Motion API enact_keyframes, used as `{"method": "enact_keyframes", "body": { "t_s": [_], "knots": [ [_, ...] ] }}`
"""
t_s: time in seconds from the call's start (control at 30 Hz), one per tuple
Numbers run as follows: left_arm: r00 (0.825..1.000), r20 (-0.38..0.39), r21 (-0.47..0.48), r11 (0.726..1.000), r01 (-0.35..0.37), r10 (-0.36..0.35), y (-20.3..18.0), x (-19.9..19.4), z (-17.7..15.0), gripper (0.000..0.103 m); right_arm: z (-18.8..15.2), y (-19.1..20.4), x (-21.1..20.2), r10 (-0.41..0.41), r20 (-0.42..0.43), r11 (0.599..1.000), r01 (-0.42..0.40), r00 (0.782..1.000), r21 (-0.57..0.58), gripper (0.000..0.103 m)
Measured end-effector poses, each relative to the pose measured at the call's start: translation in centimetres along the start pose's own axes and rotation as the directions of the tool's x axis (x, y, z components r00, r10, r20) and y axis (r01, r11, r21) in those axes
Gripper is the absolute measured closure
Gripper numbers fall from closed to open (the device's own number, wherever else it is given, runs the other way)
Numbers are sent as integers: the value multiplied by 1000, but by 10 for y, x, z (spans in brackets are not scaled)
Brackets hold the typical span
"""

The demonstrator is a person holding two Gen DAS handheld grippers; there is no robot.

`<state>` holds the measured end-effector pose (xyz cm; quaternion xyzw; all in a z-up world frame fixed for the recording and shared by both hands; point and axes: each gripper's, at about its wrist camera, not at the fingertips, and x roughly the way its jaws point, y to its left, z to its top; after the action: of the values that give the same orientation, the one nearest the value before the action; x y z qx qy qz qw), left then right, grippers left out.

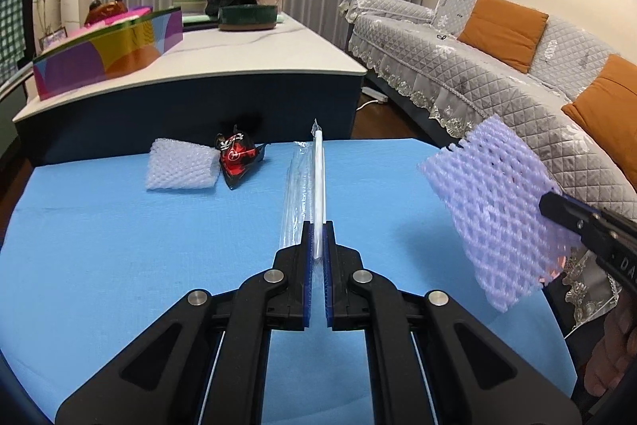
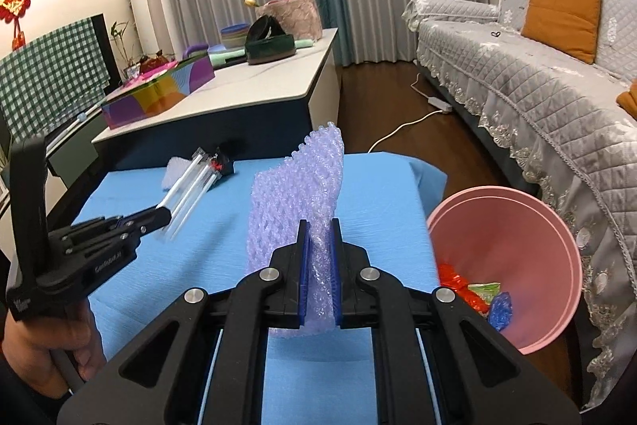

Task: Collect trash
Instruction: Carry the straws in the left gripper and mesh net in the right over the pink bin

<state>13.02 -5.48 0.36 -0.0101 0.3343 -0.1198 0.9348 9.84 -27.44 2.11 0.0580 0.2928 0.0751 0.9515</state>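
My left gripper is shut on a clear plastic wrapper with a white stick inside, held up above the blue table. In the right wrist view the left gripper shows at the left with the clear wrapper. My right gripper is shut on a pale purple foam net, lifted off the table; the same foam net hangs at the right of the left wrist view. A white foam net and a red-black wrapper lie at the table's far edge.
A pink bin holding several wrappers stands on the floor to the right of the blue table. Behind is a white-topped cabinet with a colourful box and bowls. A grey sofa with orange cushions runs along the right.
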Motion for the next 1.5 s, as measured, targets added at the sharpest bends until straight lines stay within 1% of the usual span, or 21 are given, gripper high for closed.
{"method": "enact_keyframes", "body": {
  "t_s": [0.33,0.67,1.13,1.5],
  "knots": [
    [1000,17,27,1000,15,-15,-20,-20,-12,98,5,-17,-30,-38,58,999,36,998,22,94],
    [998,42,53,998,41,-43,-40,-30,-9,98,11,-30,-56,-93,110,996,91,990,20,94],
    [995,48,76,994,79,-82,-60,-27,-5,98,15,-66,-67,-147,129,987,137,981,86,94],
    [993,54,89,991,104,-109,-70,-23,1,98,18,-81,-67,-190,134,978,176,972,112,93]
  ]
}}
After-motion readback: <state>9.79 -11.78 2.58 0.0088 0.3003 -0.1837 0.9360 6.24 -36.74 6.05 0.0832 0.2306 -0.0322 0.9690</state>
